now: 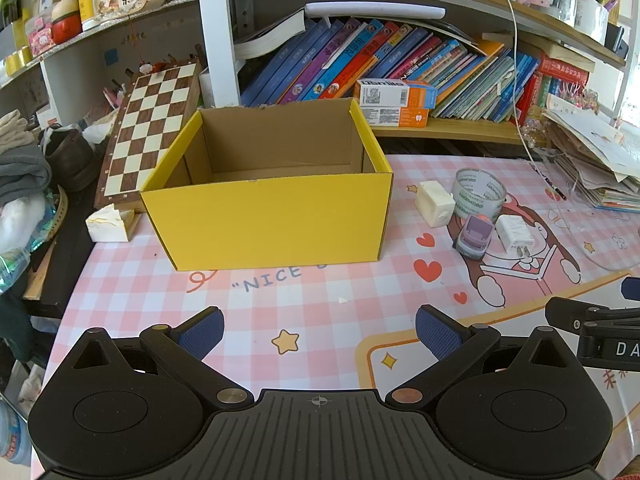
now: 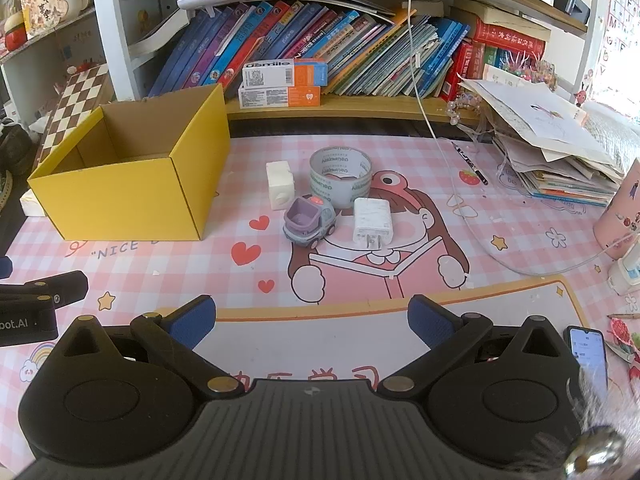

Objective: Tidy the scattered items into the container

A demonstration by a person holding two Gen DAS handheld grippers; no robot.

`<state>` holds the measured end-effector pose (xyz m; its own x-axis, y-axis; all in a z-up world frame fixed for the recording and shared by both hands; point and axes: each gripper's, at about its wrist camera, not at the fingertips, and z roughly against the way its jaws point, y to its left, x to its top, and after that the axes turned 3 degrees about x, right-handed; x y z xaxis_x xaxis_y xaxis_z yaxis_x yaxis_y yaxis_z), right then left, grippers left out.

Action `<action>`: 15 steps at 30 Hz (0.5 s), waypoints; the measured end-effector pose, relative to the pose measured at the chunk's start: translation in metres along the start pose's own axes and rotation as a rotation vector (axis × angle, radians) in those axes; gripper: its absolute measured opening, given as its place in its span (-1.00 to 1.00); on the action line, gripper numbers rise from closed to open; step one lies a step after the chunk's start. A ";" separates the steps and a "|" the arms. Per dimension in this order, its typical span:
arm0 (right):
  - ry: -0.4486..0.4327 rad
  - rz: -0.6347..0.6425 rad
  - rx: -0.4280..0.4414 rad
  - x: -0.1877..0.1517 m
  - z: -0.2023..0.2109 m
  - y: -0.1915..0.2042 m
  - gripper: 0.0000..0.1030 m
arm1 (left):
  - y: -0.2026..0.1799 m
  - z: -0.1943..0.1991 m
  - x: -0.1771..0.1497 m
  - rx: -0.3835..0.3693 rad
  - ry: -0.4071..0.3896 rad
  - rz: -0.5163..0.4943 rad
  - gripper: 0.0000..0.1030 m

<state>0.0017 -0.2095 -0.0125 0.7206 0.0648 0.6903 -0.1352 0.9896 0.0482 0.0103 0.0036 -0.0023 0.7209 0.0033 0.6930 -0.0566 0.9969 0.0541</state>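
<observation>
While both tongs gape wide and empty, yellow box (image 1: 264,220) holds nothing; toy truck (image 2: 309,222) outside.

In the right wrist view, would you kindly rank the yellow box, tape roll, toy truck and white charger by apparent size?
1. yellow box, by far the largest.
2. tape roll.
3. toy truck and white charger look about alike, so I would not rank them.

Toy car (image 2: 309,222) between white block (image 2: 280,185) and charger (image 2: 372,222), near tape roll (image 2: 340,176)
</observation>
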 end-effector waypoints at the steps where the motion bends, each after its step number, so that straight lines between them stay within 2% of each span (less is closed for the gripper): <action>1: 0.000 0.000 0.000 0.000 0.000 0.000 1.00 | 0.000 0.000 0.000 0.000 0.000 0.000 1.00; 15: 0.003 0.001 0.001 0.000 -0.002 0.000 1.00 | -0.001 -0.002 -0.001 -0.001 0.003 0.003 1.00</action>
<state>0.0032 -0.2088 -0.0141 0.7224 0.0663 0.6883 -0.1364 0.9895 0.0478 0.0106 0.0025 -0.0045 0.7228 0.0066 0.6910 -0.0582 0.9970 0.0513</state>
